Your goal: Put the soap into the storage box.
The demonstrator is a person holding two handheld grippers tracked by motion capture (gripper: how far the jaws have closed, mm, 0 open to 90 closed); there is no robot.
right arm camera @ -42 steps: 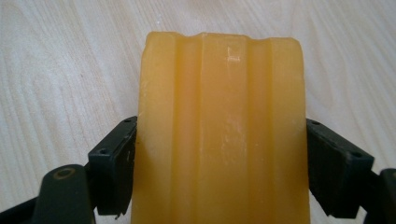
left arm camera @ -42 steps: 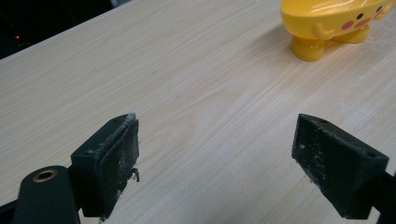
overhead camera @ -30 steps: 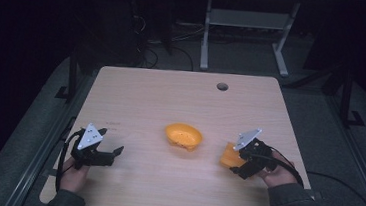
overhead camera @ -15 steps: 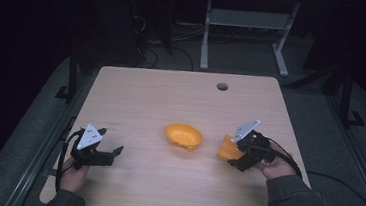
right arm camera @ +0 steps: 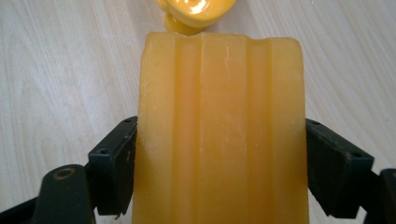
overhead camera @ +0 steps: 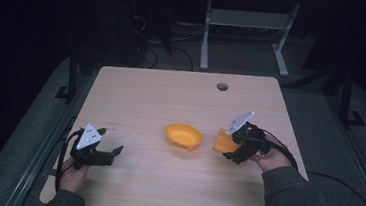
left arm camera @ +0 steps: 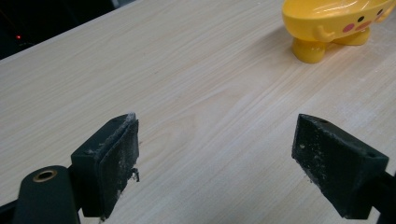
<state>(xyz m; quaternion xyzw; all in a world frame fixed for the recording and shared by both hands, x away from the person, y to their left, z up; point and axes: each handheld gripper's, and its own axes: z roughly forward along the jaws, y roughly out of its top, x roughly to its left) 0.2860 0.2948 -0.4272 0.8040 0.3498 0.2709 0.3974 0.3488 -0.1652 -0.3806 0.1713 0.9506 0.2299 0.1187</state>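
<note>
1. The right gripper had its fingers clamped on both sides of a ribbed, waxy orange-yellow block, held off the pale wood-grain surface and tilted.
2. The block's far end sat just beside a glossy yellow footed bowl with a chick face, mid-surface.
3. The left gripper hung low near the front-left corner, fingers spread wide apart and empty, well apart from the bowl.

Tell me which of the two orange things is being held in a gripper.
The ribbed orange block, clamped between the jaws of the right gripper. The other, the orange bowl with little feet and a painted face, stands free mid-table, touched by neither gripper.
</note>
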